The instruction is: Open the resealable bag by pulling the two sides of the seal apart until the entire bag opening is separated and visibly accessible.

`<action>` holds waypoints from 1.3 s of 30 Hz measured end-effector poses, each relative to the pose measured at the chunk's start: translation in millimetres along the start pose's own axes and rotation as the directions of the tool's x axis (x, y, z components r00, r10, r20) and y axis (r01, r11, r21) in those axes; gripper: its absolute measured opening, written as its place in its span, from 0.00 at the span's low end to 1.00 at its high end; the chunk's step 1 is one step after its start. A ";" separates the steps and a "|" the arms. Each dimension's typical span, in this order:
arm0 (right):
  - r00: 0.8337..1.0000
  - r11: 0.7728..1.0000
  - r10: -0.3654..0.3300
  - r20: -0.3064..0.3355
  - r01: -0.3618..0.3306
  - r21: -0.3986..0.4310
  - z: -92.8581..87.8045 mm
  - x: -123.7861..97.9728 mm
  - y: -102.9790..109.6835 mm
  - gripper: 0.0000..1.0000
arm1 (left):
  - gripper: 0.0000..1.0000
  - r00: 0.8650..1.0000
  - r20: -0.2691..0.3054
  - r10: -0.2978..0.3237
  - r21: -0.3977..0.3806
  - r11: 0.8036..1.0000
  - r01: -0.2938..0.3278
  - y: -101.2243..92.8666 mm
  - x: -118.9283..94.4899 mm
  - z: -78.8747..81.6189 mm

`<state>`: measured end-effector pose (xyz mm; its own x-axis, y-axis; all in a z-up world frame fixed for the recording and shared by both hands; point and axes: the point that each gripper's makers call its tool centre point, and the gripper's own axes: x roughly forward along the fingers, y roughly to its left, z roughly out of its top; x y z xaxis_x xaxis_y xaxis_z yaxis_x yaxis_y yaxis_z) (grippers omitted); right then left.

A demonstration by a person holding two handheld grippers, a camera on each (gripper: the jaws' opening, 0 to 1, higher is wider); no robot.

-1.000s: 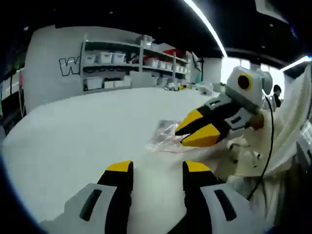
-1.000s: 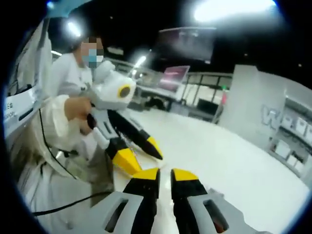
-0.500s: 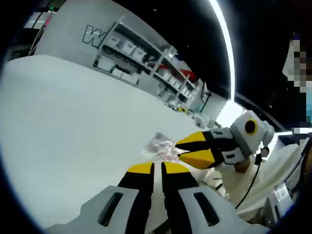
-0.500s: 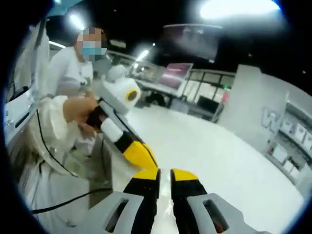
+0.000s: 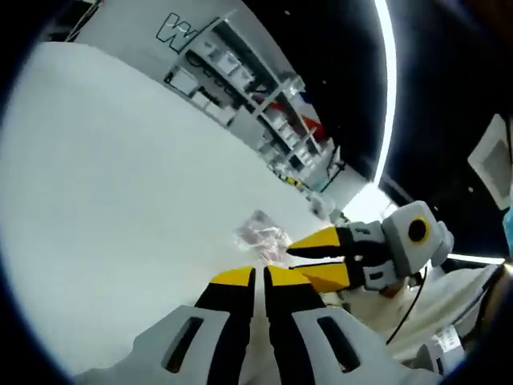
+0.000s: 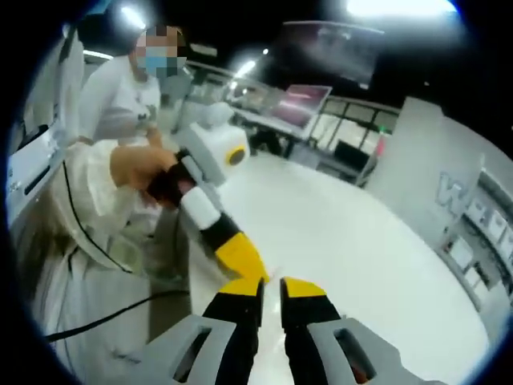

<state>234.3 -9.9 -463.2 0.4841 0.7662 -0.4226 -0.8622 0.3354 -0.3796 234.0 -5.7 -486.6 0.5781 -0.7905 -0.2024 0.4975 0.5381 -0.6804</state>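
The clear, crumpled resealable bag (image 5: 260, 235) stands just beyond my left gripper (image 5: 260, 277), whose yellow-tipped jaws are shut on its near edge. My right gripper (image 5: 295, 258) comes in from the right with its jaws closed on the same edge, tip to tip with the left one. In the right gripper view my right gripper (image 6: 271, 287) is shut, and the left gripper (image 6: 244, 261) reaches down from the upper left, held by a hand (image 6: 140, 168), until its yellow jaw meets my tips. The thin plastic is hard to make out there.
A broad white table (image 5: 120, 176) stretches behind the bag. Shelves with white bins (image 5: 240, 80) stand at its far end. A person in white (image 6: 120, 96) is close on the left, and a black cable (image 6: 96, 313) hangs below the hand.
My left gripper went from open to shut at the bag's edge beside the right gripper. Both views have since rolled with the hands, and the bag stays at the tips.
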 end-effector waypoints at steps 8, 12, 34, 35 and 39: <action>1.000 1.000 0.000 -0.008 0.001 0.026 -8.4 -0.1 -1.2 0.05 | 0.05 1.000 -0.009 0.017 0.002 1.000 -0.017 -0.3 -0.4 -2.4; 1.000 0.999 -0.002 -0.001 0.002 0.044 -11.6 -0.3 -2.5 0.05 | 0.04 1.000 0.001 0.026 -0.006 1.000 -0.026 2.7 -1.7 -2.3; 0.998 0.991 -0.046 0.052 0.039 0.130 -15.5 -2.4 0.0 0.06 | 0.01 0.997 0.071 0.042 0.030 0.999 -0.044 10.1 3.6 14.9; 0.998 0.990 -0.047 0.052 0.040 0.136 -15.7 -2.6 0.1 0.06 | 0.01 0.997 0.072 0.040 0.029 0.999 -0.042 10.2 3.5 15.6; 0.996 0.988 -0.060 0.062 0.051 0.147 -13.4 -3.9 0.6 0.06 | 0.01 0.996 0.079 0.030 0.027 0.999 -0.032 7.4 4.1 15.6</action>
<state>233.9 -20.0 -472.8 0.5252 0.7769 -0.3474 -0.8491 0.4508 -0.2754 250.1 -0.4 -481.4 0.6419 -0.7486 -0.1661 0.4964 0.5708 -0.6541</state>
